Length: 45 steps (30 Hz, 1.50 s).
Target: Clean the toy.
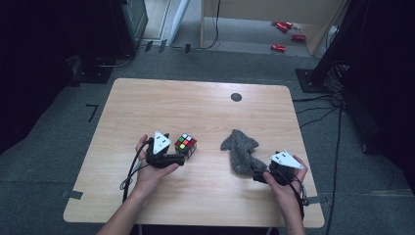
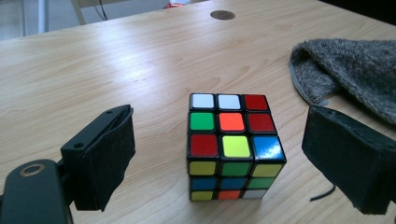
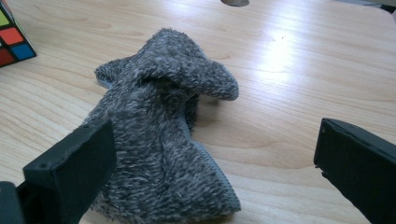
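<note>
Spread wide, the pads (image 2: 105, 156) of the left gripper (image 2: 224, 158) stand on either side of the puzzle cube (image 2: 231, 147) with clear gaps to both; nothing is pinched. From above, the left gripper (image 1: 172, 157) lies in the person's left hand (image 1: 151, 169) near the front left part of the table (image 1: 161, 103), pointing toward the cube (image 1: 186, 145), which rests flat on the wood just beyond the jaw tips. Its top face shows white, white, red in the far row, green, orange, red in the middle, and red, yellow, blue nearest the camera; the stickers carry no readable writing.

Right of the cube, apart from it, lies a grey fuzzy cloth (image 1: 241, 151), crumpled into a soft heap; its edge (image 2: 345, 79) reaches into the left gripper view at the upper right. A small dark round disc (image 1: 236, 97) sits in the tabletop toward the far edge.

Farther right, the right gripper (image 1: 262, 175) is held in the right hand (image 1: 288, 181) at the cloth's near end. In its own view the right gripper (image 3: 210, 177) is also open: the left pad (image 3: 77, 170) stands against the cloth's (image 3: 159, 140) flank, whether touching I cannot tell, while the right pad (image 3: 357, 161) stands well clear over bare wood. A corner of the cube (image 3: 13, 37) peeks in at the upper left there.

On the floor beyond the table lie several red cans (image 1: 285, 33), too small to read.
</note>
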Each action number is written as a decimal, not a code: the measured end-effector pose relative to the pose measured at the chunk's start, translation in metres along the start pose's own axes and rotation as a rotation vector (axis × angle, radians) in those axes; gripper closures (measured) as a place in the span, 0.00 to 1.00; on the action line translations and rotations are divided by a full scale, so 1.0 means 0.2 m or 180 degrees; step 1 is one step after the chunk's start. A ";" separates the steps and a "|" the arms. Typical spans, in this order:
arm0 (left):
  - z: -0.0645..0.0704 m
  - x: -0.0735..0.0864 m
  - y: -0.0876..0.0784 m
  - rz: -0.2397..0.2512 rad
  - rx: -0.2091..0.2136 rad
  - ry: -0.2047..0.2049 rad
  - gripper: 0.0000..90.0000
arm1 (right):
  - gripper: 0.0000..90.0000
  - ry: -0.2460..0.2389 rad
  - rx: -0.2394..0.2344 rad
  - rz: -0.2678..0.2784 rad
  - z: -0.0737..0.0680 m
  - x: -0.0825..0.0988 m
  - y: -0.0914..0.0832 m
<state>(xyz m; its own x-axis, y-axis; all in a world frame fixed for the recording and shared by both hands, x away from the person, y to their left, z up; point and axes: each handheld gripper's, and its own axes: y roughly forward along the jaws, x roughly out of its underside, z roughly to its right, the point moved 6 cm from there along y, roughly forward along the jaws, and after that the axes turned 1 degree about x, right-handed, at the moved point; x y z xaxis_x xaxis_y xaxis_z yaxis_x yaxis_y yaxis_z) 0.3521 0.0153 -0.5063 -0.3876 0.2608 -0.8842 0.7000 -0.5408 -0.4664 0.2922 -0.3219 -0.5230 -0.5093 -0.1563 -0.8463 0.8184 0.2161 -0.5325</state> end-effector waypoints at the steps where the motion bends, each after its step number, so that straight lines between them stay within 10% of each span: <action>1: 0.00 0.00 0.00 0.0000 0.0000 0.0000 0.12 | 0.00 0.0005 0.0003 0.0002 0.00 0.00 -0.01; 16: -0.25 0.17 -0.31 -0.0212 -0.0268 -0.0228 0.12 | 0.00 0.0029 0.0074 -0.0017 0.12 -0.02 -0.16; 45: -0.51 0.54 -0.56 -0.0701 -0.0625 -0.0446 0.12 | 0.00 0.0122 0.0244 -0.0577 0.29 0.39 -0.22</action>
<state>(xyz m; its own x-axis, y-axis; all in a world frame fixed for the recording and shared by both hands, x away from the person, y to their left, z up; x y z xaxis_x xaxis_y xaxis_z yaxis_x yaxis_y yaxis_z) 0.2929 0.1848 -0.5513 -0.6119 0.2344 -0.7554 0.6871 -0.3156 -0.6545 0.2316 -0.3998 -0.5652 -0.6587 -0.1490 -0.7375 0.7295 0.1137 -0.6745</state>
